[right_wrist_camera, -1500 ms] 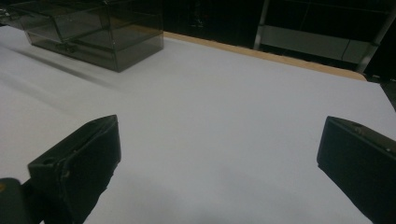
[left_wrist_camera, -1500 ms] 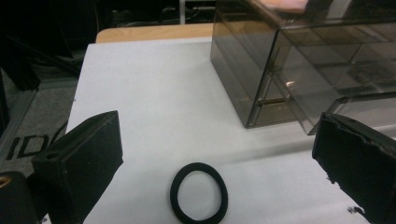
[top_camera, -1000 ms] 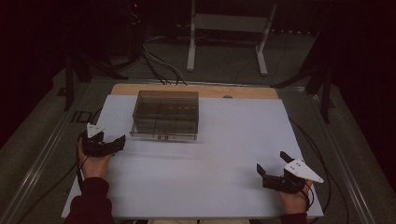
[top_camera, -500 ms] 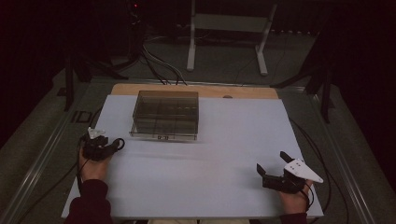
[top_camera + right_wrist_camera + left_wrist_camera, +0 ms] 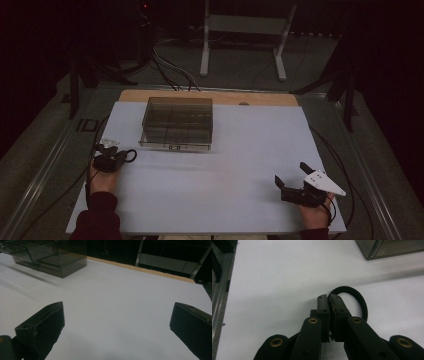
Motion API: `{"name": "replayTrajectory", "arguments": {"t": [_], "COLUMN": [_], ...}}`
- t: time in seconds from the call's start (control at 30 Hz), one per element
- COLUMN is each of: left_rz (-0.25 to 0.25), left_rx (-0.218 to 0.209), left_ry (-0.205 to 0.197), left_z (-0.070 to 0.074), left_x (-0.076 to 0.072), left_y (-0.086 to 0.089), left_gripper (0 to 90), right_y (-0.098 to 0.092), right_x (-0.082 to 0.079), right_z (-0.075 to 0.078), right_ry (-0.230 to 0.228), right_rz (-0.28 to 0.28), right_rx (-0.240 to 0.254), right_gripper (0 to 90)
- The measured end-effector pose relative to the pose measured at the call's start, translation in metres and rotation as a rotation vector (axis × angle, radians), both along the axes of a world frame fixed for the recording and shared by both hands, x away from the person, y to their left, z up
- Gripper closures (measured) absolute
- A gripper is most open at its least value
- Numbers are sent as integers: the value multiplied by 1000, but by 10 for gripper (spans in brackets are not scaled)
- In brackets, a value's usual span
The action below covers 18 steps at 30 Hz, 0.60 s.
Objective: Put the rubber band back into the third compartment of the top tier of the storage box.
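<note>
A thin black loop (image 5: pixel 359 302) lies on the white table top (image 5: pixel 235 150) at the left, a little in front of a clear smoky plastic box (image 5: pixel 177 122). My left gripper (image 5: pixel 329 297) has just been closing and now stands shut, its fingertips pinching one side of the loop; the rest of the band curves out to the right. In the high view the left gripper (image 5: pixel 122 156) rests low by the table's left edge with the loop (image 5: pixel 131 156) at its tip. My right gripper (image 5: pixel 290 174) sits at the near right, open, nothing between its jaws (image 5: pixel 117 322).
The clear box (image 5: pixel 50 255) has divided compartments and stands at the back left of the sheet. A wooden strip (image 5: pixel 260 98) edges the far side. Cables (image 5: pixel 170 70) and a white stand (image 5: pixel 245 30) lie on the dark floor beyond.
The left gripper's jaws went from wide open to shut, closing on the black loop. The right gripper has not moved.
</note>
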<state>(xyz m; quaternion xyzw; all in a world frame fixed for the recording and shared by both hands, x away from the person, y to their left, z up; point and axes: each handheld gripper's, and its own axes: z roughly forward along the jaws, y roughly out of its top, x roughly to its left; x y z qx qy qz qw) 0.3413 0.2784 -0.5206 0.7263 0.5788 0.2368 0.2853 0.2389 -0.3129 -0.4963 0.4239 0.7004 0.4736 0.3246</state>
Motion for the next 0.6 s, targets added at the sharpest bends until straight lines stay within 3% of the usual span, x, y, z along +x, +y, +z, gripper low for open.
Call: {"name": "replayTrajectory", "arguments": {"t": [0.6], "left_rz": [-4], "left_rx": [-57], "left_ry": [-102], "left_z": [34], "left_x": [-6], "left_y": [-4], "left_gripper": [888], "right_y": [0], "right_x": [0], "right_z": [0], "right_ry": [2], "right_rz": [-2], "right_rx": [-4], "right_gripper": [2]}}
